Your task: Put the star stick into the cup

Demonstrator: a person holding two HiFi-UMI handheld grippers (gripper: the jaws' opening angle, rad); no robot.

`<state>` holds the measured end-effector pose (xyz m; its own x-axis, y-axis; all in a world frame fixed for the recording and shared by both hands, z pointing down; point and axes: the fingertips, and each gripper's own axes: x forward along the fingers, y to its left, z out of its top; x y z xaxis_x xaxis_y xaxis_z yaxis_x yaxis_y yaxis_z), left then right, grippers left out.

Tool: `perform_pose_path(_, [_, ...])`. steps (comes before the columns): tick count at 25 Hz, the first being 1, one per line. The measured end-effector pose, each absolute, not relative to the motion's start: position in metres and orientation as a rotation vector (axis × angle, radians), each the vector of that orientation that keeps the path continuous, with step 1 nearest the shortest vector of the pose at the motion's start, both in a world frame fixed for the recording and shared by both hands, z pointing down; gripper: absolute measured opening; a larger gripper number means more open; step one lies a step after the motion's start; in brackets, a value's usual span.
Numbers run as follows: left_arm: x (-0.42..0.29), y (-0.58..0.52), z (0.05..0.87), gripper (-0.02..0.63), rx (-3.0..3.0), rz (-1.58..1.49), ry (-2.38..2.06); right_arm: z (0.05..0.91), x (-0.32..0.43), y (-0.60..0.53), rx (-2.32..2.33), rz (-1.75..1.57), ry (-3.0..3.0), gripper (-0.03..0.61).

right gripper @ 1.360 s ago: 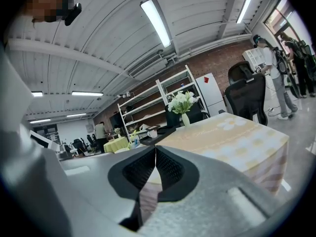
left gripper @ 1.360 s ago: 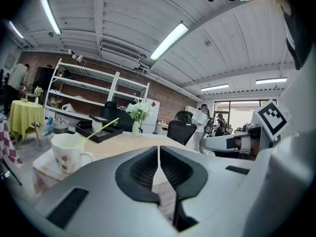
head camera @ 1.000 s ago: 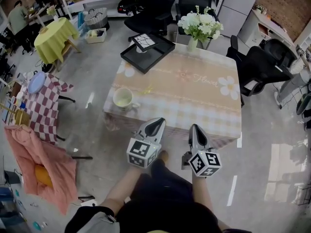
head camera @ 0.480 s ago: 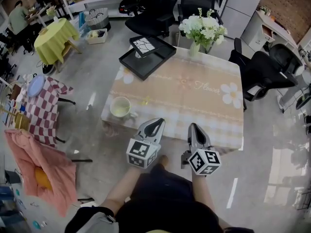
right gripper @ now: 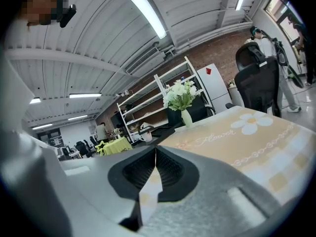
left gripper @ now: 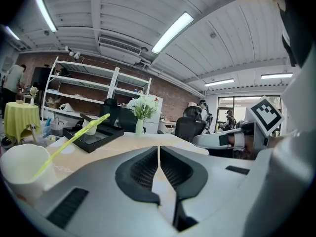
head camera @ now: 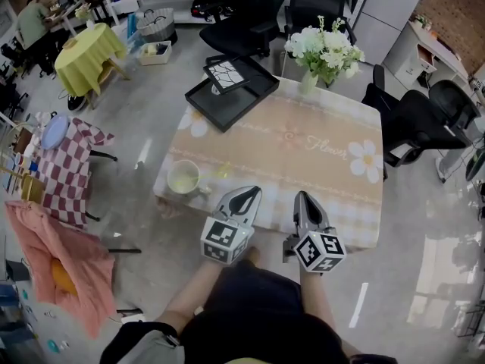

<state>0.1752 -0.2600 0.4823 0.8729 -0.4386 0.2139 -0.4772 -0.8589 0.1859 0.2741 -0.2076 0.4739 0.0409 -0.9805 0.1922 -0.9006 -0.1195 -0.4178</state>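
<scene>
Head view: cup (head camera: 183,178) lower than before.

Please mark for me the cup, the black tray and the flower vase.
cup (head camera: 183,178): head view, on its pale inside.
black tray (head camera: 227,101): head view, on its bare dark floor.
flower vase (head camera: 308,83): head view, on the body of the vase.

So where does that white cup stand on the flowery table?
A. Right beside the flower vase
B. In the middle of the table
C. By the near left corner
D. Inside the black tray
C: in the head view the cup stands by the near left corner of the table, well apart from the black tray and the flower vase at the far side.
</scene>
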Motion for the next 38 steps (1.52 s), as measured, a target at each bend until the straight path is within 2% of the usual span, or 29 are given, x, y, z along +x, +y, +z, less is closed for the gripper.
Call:
perform_pose_path(20, [0.199, -0.266, 0.479, 0.022, 2.856, 0.220, -0.653, 0.481, 0.292, -0.206, -2.142, -0.646, 1.898, 0.005])
perform_pose_path(38, [0.145, -0.270, 0.484, 0.022, 2.801, 0.240, -0.810, 0.483, 0.239, -0.224, -2.009, -0.702, 2.033, 0.005])
